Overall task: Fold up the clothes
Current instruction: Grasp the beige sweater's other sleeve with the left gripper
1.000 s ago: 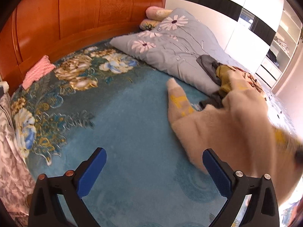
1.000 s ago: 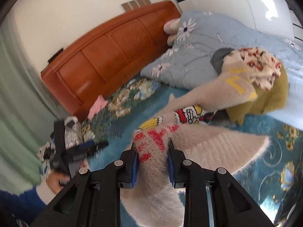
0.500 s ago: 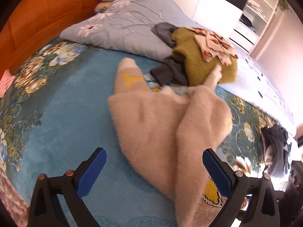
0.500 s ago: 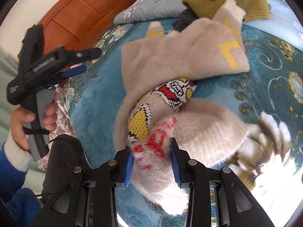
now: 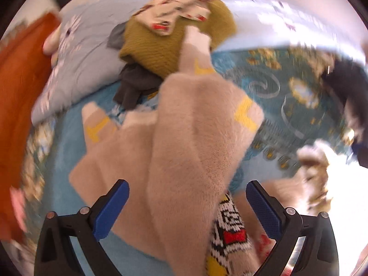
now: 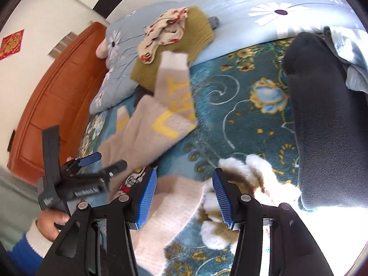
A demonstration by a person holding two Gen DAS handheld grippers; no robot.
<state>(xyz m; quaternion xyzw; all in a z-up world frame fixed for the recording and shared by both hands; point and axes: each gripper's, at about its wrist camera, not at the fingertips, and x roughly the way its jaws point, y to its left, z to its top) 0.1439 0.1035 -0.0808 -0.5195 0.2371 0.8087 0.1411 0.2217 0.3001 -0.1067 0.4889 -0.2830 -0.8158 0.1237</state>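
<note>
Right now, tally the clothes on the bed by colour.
Beige: 1, the sweater
Mustard: 1, the knit
Cream with red print: 1, the top
Black: 1, the fleece
Dark grey: 1, the garment
Total: 5

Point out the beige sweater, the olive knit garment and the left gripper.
beige sweater (image 5: 184, 138): left wrist view, on the folded fuzzy body.
olive knit garment (image 6: 200, 27): right wrist view, on its bare ribbed upper part.
left gripper (image 6: 101, 162): right wrist view, between its open fingertips.
</note>
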